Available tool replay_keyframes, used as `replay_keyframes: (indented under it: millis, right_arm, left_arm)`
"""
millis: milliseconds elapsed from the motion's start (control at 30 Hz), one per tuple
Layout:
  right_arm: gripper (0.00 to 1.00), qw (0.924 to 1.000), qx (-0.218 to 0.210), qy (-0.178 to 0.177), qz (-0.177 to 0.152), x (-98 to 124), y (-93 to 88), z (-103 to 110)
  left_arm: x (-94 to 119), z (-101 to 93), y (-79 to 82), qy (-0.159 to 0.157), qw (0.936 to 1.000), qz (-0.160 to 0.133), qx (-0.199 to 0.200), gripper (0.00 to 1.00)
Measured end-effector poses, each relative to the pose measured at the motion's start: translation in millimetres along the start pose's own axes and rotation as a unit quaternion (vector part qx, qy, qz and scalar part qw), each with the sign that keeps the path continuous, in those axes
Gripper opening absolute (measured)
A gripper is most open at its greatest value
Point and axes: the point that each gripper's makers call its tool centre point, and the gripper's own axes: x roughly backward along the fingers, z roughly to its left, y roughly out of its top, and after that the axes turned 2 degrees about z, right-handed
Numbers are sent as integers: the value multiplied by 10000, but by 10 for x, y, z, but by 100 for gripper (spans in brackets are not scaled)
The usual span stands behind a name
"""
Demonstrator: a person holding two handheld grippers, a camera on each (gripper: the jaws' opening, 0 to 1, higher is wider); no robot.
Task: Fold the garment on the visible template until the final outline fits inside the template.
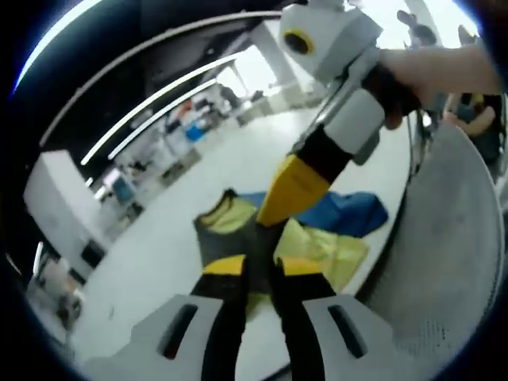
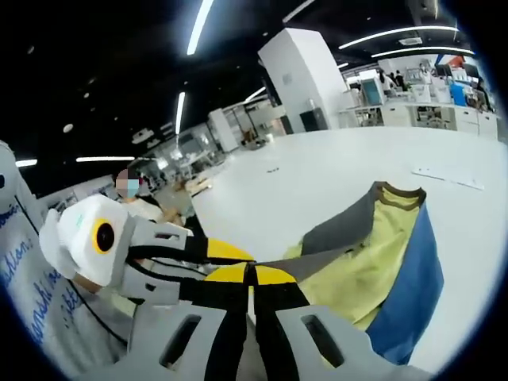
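yellow-tipped right tongs (image 2: 252, 274) and left tongs (image 1: 255, 266) pinch garment (image 2: 373, 254).

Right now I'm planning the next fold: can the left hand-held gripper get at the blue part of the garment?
Probably yes. The left hand-held gripper sits at the garment's grey and yellow panels, and the blue part lies just beyond on the white table. The right hand-held gripper is close alongside and may crowd the path.

White tool (image 1: 255, 274) bodies, black jaws, yellow tips; lettered grey sleeve (image 2: 36, 278)
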Motion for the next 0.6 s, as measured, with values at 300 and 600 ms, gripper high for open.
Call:
replay_keyframes:
  millis: [300, 600]
  right_arm:
    - [2, 9999, 134, -26, -87, -19, 40, 7]
    - [10, 9982, 433, -263, -314, 8, 111, -95]
  left_arm:
    - [-20, 49, 11, -86, 9996, 44, -246, 0]
    - [-86, 600, -60, 215, 9997, -13, 64, 0]
